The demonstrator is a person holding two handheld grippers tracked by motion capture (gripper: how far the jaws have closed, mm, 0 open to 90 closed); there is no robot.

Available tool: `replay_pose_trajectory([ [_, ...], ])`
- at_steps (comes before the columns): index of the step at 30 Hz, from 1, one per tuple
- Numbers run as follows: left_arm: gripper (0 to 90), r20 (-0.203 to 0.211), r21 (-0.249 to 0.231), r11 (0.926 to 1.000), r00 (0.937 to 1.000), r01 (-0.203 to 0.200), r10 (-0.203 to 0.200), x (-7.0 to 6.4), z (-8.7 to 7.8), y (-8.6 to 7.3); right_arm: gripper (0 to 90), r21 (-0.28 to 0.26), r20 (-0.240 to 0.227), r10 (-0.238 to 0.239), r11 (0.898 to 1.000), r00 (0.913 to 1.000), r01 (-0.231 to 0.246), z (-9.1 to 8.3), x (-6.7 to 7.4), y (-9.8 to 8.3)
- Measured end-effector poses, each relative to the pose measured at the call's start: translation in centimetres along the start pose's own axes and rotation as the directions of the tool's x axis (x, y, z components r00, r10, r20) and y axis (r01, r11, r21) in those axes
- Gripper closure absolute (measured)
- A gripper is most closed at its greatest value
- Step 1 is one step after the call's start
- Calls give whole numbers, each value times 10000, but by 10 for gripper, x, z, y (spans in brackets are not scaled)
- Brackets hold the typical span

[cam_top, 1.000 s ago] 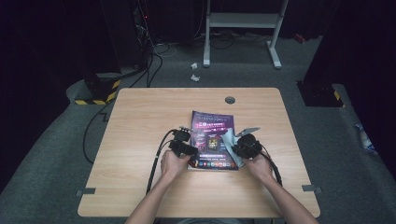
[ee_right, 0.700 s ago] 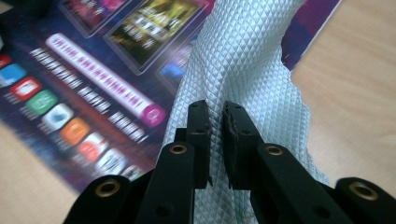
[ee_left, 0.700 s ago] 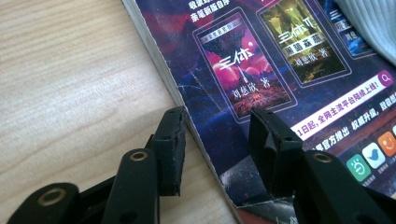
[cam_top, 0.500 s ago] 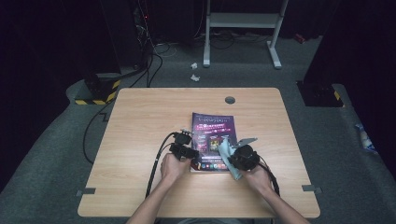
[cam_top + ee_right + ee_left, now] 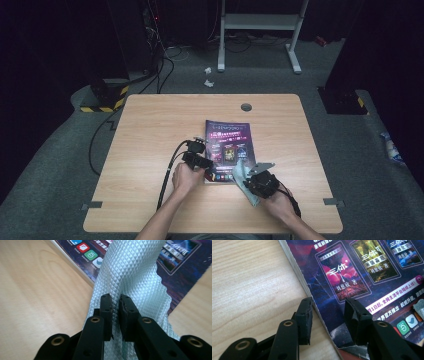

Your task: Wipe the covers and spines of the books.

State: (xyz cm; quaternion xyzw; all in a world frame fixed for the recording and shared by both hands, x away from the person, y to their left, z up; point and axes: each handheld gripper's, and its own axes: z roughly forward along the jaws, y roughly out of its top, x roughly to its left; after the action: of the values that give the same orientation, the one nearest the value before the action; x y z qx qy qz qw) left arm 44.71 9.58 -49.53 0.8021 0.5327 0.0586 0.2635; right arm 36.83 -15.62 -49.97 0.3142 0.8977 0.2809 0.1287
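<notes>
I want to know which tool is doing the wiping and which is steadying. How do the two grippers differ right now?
The right gripper has its jaws pinched shut on the pale green textured cloth, while the left gripper stands partly open and grips nothing. The left gripper straddles the edge of the dark purple glossy booklet, one jaw over the light wooden table; the right gripper drags its cloth over the booklet's near corner. Both are black and two-jawed.

A lab or recording studio rather than a home: a lone wooden desk stands on grey carpet, ringed by black curtains. Beyond its far edge are bundled cables, a white metal stand, and hazard-striped tape near the far left corner.
</notes>
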Motion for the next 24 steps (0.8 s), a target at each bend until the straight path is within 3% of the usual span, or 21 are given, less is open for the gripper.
replay_pose_trajectory([
  [2, 583, 17, -68, 9999, 10000, 82, -82, 2, 1, 3, 818, -138, 238, -51, 9999, 9997, 55, 3, -3, 1],
  [6, 595, 158, -208, 9996, 9997, 196, -193, 6, 2, 3, 818, -78, 156, 620, 9981, 9980, -619, 7, -19, 6],
  [9, 578, 179, -83, 9996, 9995, 263, -261, 9, 0, 3, 818, 179, 47, 1152, 9932, 9933, -1152, 5, -30, 12],
  [12, 536, 26, 2, 9997, 9997, 251, -251, 14, -2, 3, 820, -21, 380, 1707, 9853, 9846, -1707, 0, -42, 16],
  [15, 501, -35, 21, 9998, 9998, 180, -180, 17, -3, 2, 819, 498, 525, 2020, 9776, 9780, -2046, 5, -51, 20],
  [18, 478, -208, -16, 10000, 9998, -32, 32, 15, -2, 2, 819, 721, 686, 1668, 9825, 9836, -1716, 8, -45, 27],
  [24, 457, -212, 6, 9998, 9996, -182, 182, 13, -2, 2, 819, 776, 19, 1114, 9908, 9938, -1112, 25, -19, 52],
])
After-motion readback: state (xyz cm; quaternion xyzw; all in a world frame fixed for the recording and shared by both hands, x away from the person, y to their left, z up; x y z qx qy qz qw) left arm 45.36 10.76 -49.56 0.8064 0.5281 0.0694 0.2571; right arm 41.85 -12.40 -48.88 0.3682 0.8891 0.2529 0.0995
